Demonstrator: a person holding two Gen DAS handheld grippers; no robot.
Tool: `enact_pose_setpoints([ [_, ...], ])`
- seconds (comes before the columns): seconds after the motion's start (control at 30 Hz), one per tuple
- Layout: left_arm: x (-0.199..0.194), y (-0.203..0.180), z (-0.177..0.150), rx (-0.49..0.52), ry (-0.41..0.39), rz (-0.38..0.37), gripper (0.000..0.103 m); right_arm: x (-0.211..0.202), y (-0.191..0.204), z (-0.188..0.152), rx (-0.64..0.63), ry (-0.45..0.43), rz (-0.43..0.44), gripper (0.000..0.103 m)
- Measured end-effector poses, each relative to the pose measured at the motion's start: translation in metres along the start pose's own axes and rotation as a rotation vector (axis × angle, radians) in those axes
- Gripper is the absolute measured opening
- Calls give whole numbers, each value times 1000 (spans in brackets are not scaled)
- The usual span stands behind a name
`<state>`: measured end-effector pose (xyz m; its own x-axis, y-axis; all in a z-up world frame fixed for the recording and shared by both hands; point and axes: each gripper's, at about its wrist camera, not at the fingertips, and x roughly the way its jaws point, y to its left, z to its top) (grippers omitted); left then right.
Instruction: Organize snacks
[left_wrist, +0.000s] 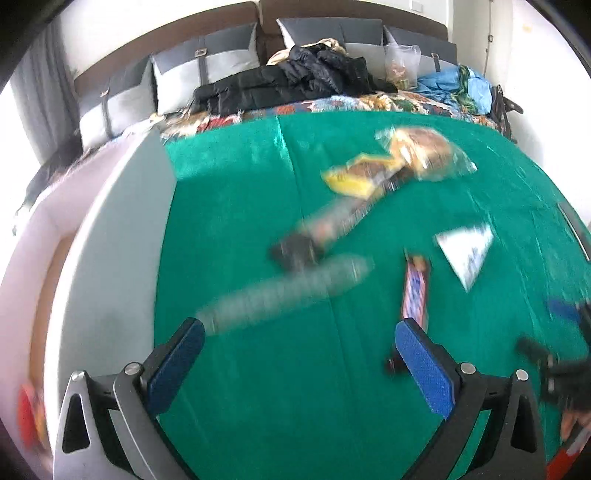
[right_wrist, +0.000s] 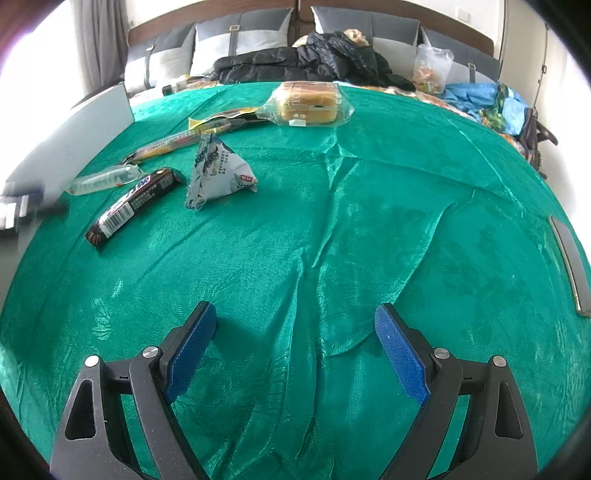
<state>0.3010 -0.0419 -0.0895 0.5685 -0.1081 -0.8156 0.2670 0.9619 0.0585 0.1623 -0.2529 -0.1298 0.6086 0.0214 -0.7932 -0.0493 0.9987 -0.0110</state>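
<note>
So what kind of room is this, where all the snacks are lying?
Most likely a bedroom. The snacks sit on a green cloth spread over a bed, with grey and white pillows against a padded headboard behind, and a black puffer jacket thrown across the bedding.

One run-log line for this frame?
left tool open, empty | right tool open, empty | snacks loose on green cloth | chocolate bar, triangular pack untouched

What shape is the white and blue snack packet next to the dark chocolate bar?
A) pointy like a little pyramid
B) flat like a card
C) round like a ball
A: the snack packet stands on the green cloth with sloping sides that meet in a point, right beside the chocolate bar.
</note>
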Motion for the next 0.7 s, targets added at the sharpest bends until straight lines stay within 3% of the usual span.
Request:
enact_pose_setpoints([
  [0.13, 45, 9, 24, 62, 120, -44, 95, 0, 0, 0, 0, 0, 0, 90],
  [0.27, 75, 17, 18, 90, 217, -33, 96, 0, 0, 0, 0, 0, 0, 90],
  [0.57, 72, 32, 4, 55, 195, -80, 94, 0, 0, 0, 0, 0, 0, 90],
  [0.6, 72, 31, 5, 56, 196, -89, 90, 0, 0, 0, 0, 0, 0, 90],
  [0.67, 67, 28, 7, 67, 185, -109, 69, 0, 0, 0, 1, 1, 0, 90],
  [0.7, 64, 26, 8, 76, 182, -121, 47, 0, 0, 0, 1, 1, 0, 90],
])
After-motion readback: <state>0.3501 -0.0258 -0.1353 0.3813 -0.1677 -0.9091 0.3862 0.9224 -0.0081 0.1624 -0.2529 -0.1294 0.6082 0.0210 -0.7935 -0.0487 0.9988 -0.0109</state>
